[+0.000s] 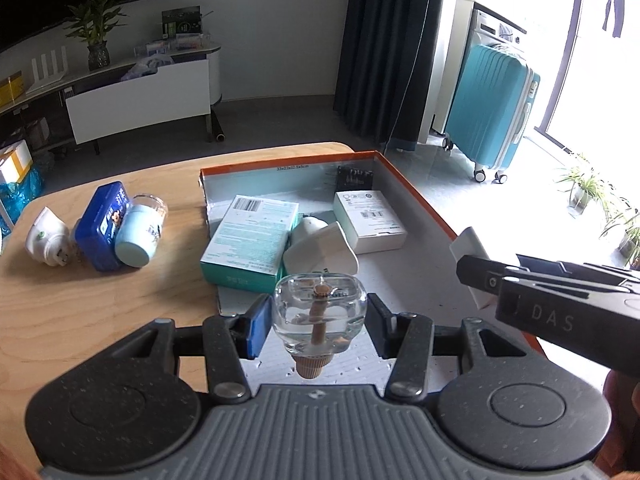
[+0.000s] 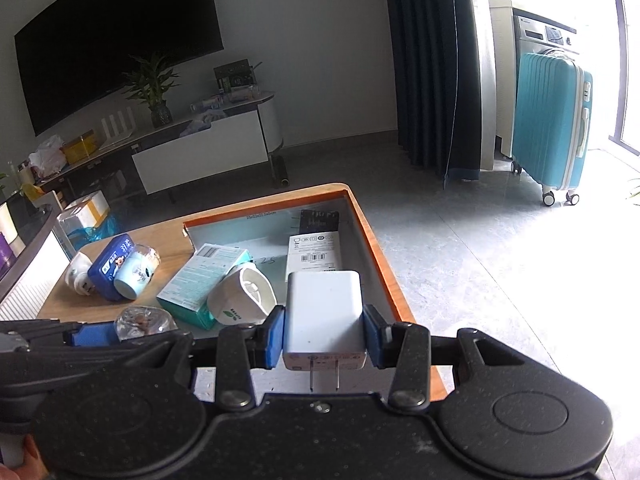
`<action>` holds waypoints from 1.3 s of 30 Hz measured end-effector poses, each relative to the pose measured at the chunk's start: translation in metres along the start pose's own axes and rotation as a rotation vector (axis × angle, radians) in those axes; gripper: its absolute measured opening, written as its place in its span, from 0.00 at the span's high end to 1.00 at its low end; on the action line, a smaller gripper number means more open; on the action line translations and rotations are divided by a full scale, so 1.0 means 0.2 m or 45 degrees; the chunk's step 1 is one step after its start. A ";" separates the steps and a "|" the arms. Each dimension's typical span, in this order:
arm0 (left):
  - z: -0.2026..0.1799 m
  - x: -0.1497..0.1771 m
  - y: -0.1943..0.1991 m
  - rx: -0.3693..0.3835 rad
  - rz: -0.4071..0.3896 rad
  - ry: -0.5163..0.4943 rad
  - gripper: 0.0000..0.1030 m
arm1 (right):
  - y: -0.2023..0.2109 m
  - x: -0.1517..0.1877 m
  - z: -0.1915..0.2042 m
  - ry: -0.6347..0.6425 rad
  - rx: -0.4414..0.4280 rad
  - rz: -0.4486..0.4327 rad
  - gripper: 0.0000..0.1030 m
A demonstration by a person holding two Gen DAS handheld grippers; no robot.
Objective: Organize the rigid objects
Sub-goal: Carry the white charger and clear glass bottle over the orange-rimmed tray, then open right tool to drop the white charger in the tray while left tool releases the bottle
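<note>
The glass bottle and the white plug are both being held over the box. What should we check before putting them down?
1. Left gripper holds the clear glass bottle firmly: ok.
2. Right gripper holds the white plug firmly: ok.
3. Both are over the orange-edged box: ok.
4. Bare floor in the box below the bottle: ok.
5. Room for the plug beside the white carton: cannot tell.
6. The two grippers are clear of each other: ok, though close.
</note>
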State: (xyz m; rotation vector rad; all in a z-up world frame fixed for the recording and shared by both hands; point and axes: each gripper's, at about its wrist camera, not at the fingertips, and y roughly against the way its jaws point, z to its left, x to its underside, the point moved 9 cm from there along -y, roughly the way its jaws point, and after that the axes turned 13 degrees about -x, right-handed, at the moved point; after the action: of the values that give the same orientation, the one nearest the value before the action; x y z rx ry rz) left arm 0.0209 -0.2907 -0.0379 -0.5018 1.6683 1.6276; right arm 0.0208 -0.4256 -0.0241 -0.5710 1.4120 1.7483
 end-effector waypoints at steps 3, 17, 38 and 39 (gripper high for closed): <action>-0.02 0.00 -0.01 0.008 0.008 -0.006 0.52 | -0.03 -0.01 -0.01 0.006 -0.001 0.011 0.51; -0.09 0.01 -0.11 0.033 0.051 -0.021 0.52 | -0.18 -0.03 -0.05 0.024 -0.015 0.080 0.51; -0.02 -0.21 -0.22 0.014 0.002 0.032 0.52 | -0.36 -0.21 -0.06 0.056 -0.032 0.049 0.76; -0.02 -0.22 -0.23 0.016 0.003 0.037 0.52 | -0.37 -0.23 -0.06 0.065 -0.027 0.049 0.88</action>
State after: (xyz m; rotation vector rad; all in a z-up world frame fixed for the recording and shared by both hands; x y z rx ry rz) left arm 0.0825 -0.3087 -0.0378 -0.5197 1.6995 1.6176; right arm 0.1059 -0.4460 -0.0357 -0.6076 1.4498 1.7920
